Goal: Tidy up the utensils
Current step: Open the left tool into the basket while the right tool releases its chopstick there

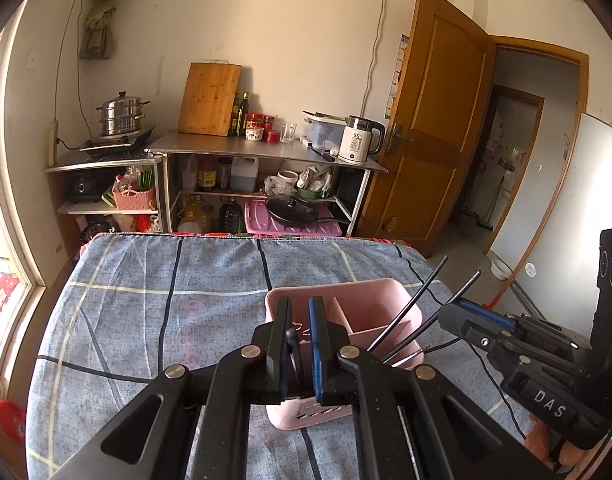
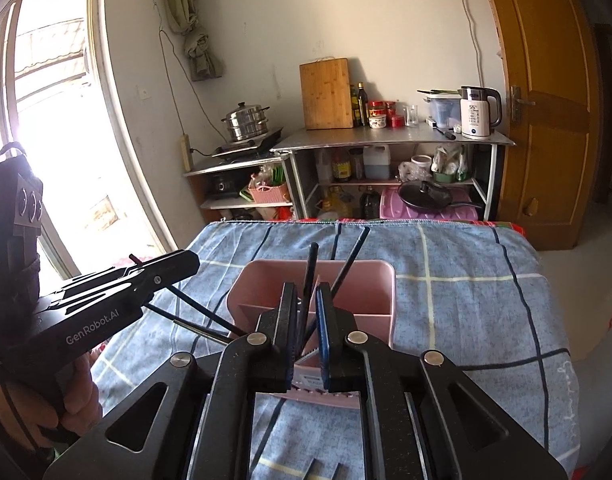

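Note:
A pink divided utensil holder (image 1: 370, 312) stands on the blue checked tablecloth (image 1: 165, 300). My left gripper (image 1: 299, 312) is nearly shut on a thin dark utensil handle (image 1: 293, 344) above the holder's left compartment. My right gripper (image 2: 306, 300) is shut on two black chopsticks (image 2: 310, 268) that stick up and fan out over the holder (image 2: 346, 280). In the left wrist view the chopsticks (image 1: 418, 304) slant out of the right compartment beside the right gripper (image 1: 450, 316). In the right wrist view the left gripper (image 2: 177, 268) sits left of the holder, over more dark sticks (image 2: 201, 316).
A metal shelf unit (image 1: 265, 148) with a cutting board (image 1: 209, 98), bottles, a kettle (image 1: 360, 140) and a steamer pot (image 1: 121, 116) stands behind the table. A wooden door (image 1: 434, 120) is open at the right. A window (image 2: 45, 120) is at the left.

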{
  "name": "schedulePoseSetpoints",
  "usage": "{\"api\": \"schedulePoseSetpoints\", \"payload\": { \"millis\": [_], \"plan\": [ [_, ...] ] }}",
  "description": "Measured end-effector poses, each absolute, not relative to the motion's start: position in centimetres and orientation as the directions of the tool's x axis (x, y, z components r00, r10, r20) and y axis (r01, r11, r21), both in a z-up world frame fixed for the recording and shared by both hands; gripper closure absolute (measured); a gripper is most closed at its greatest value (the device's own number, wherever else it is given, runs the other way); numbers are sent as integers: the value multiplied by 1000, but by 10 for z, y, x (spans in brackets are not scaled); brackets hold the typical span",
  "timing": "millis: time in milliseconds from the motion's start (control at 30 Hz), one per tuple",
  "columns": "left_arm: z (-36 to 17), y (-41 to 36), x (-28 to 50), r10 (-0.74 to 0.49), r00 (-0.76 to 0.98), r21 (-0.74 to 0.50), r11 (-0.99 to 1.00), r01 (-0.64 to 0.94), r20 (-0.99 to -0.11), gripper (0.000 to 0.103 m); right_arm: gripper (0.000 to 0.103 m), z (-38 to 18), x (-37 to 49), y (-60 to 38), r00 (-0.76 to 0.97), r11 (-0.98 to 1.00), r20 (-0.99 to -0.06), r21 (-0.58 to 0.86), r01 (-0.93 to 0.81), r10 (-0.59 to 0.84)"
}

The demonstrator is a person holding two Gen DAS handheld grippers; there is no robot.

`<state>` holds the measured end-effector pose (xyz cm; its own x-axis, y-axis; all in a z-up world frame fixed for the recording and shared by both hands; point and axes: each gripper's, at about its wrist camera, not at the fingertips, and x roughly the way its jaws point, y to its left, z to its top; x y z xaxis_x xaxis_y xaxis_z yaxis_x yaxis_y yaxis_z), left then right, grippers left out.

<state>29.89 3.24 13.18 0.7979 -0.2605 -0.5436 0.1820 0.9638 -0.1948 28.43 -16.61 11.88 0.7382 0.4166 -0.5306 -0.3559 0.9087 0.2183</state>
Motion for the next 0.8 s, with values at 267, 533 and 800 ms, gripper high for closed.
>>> {"api": "schedulePoseSetpoints", "payload": {
  "millis": [267,533,800],
  "plan": [
    [141,43,262,-248,828,-199,966,168,-503,89,86,128,257,-183,766,910,-493,230,-344,414],
    [131,32,207,-277,832,-181,960,215,-480,89,85,121,210,-195,782,912,-470,214,-350,410],
    [102,14,159,-316,804,-194,948,252,-504,89,85,96,170,-205,754,911,-511,236,-338,413]
  ]
}}
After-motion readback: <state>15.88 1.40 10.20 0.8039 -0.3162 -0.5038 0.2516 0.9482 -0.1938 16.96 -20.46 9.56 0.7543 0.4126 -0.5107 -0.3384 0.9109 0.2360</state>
